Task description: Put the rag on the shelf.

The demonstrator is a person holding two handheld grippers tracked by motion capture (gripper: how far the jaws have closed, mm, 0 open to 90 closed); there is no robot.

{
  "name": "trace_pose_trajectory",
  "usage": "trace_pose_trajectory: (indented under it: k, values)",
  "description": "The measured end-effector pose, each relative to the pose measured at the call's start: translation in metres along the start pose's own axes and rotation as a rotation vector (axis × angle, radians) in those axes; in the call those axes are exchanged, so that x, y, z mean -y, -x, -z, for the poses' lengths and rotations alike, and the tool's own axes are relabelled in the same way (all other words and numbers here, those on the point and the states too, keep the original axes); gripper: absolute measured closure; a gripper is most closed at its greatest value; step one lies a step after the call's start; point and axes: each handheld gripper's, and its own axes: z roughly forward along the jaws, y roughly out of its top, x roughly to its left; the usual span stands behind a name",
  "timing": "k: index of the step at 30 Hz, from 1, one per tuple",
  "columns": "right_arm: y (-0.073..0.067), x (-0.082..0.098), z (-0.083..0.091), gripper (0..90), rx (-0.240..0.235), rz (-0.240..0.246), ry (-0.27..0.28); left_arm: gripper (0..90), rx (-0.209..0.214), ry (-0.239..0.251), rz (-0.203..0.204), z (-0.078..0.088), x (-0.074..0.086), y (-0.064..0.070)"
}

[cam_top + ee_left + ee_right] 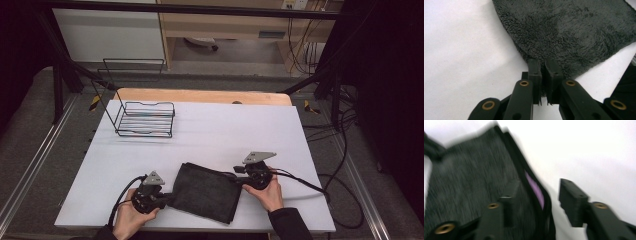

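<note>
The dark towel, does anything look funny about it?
A little. The towel lies crooked on the white table, and a purple strip peeks from its folded edge between the open right tongs.

Black grippers [167,199] with brass-ringed screws, grey three-cornered top plates, trailing black cables, dark sleeves

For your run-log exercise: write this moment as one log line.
left gripper: shut on dark towel | right gripper: open at towel edge

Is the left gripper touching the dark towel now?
Touching. The left gripper view shows the left gripper with its jaws shut on the edge of the dark towel, the fabric pinched between them.
</note>
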Motion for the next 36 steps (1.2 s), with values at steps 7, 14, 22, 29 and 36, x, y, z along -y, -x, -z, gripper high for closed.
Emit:
trace_pose_trajectory:
  k: [7,14,22,29,36]
  values:
    - [-0.014,-0.035,-0.036,41.8,-0.041,0.023,0.032,82.7,-0.032,0.025,-0.023,-0.001,0.004,0.004]
    - [-0.031,-0.060,-0.091,44.2,-0.090,0.071,-0.038,82.8,-0.045,0.029,-0.032,-0.001,0.005,0.007]
    - [-0.034,-0.062,-0.115,56.0,-0.168,0.083,-0.110,82.8,-0.042,0.025,-0.036,-0.001,0.004,0.006]
    - [-0.032,-0.062,-0.118,73.6,-0.240,0.056,-0.140,82.9,-0.038,0.016,-0.030,-0.001,0.003,0.006]
    - [-0.032,-0.065,-0.114,78.7,-0.234,0.052,-0.120,83.8,-0.014,-0.009,-0.037,0.002,-0.003,0.002]
